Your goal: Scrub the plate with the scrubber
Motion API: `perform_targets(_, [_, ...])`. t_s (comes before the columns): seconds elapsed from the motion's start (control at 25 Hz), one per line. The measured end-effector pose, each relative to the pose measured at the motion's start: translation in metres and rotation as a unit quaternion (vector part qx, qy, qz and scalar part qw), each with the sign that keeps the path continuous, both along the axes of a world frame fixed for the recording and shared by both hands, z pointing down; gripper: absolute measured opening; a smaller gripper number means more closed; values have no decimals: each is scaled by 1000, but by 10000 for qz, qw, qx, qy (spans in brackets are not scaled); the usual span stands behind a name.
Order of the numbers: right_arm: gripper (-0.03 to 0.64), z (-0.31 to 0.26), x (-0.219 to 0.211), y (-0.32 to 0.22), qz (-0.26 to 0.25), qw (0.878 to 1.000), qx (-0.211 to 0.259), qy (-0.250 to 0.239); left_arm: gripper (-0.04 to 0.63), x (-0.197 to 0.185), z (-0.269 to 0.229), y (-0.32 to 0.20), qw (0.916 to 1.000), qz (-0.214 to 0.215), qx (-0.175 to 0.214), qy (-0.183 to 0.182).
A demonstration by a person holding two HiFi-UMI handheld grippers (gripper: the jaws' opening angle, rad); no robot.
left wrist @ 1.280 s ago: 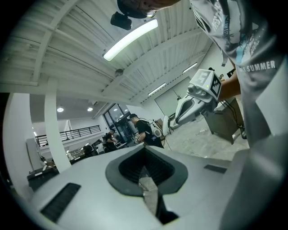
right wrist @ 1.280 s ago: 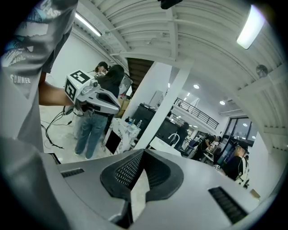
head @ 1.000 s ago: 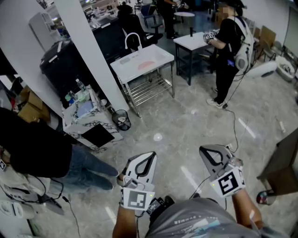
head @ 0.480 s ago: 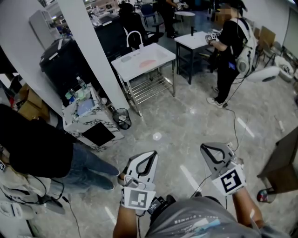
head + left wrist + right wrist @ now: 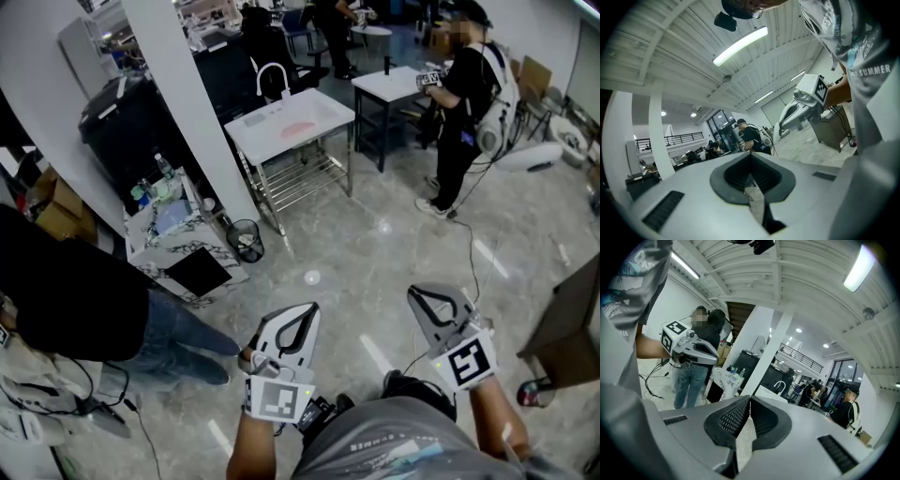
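1. Both sets of jaws are pressed together on nothing. The left gripper [image 5: 302, 317] and right gripper [image 5: 429, 305] hang over the floor [image 5: 375, 244].
2. The likely plate [image 5: 294, 129] (a pinkish patch, too distant to be sure) lies on the far white tabletop [image 5: 328, 111], near the tap [image 5: 267, 75].
3. My read: it's stiff, slick when wet and breakable, so pinch the rim.
4. Count: one plate, two grippers, and no scrubber I can pick out.

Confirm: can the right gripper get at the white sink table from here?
Probably not from here. The right gripper, jaws shut and empty, is close to the person's body; the sink table stands well off across open floor. Nothing blocks the way, so walking over should do.
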State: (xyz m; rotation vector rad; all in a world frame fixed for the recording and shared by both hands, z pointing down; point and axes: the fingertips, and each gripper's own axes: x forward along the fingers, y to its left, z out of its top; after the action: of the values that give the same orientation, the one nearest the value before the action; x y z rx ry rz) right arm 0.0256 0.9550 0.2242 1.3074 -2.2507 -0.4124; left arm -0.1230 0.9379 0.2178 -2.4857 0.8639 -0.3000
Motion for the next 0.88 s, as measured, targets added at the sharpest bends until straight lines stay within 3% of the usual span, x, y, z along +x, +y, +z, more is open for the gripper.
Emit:
perform_targets(0.44, [32, 12, 19, -51, -161, 9998, -59, -119, 2, 16, 8, -43, 9998, -158, -16, -106])
perform_targets(0.88, [32, 22, 91, -152, -515, 9979, -132, -359, 2, 85, 15, -133, 9978, -573, -118, -298])
